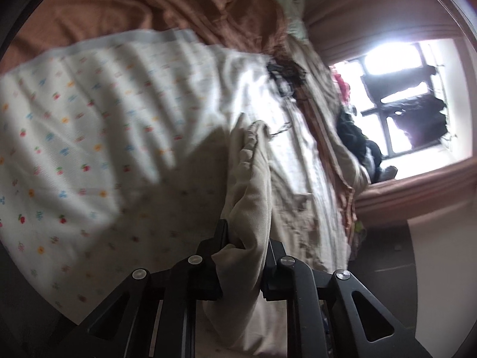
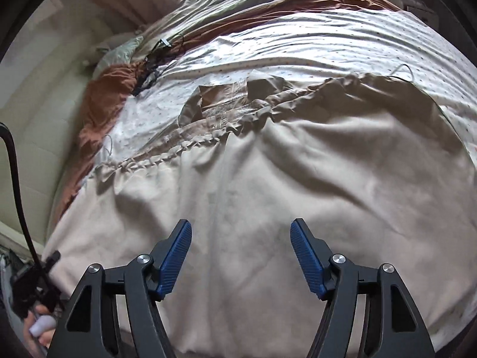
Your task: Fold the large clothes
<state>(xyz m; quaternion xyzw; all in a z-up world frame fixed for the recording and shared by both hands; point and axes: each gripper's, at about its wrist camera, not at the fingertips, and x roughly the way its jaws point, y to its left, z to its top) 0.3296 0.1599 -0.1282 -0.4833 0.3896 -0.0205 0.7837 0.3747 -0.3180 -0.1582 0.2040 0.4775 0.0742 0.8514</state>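
Note:
A large beige garment (image 2: pixel 268 185) with a gathered elastic waistband (image 2: pixel 190 144) lies spread over the bed in the right wrist view. My right gripper (image 2: pixel 241 232) is open just above its smooth fabric, blue pads (image 2: pixel 176 256) apart and empty. My left gripper (image 1: pixel 247 241) is shut on a bunched fold of the same beige garment (image 1: pixel 250 179), which hangs down through the jaws in the left wrist view. The view is tilted and blurred.
The bed carries a white sheet with small flower prints (image 1: pixel 89 125) and a rust-brown blanket (image 2: pixel 101 95). Dark cables (image 2: pixel 149 59) lie near the pillow. A bright window (image 1: pixel 402 98) and piled clothes (image 1: pixel 354 128) are at the far side.

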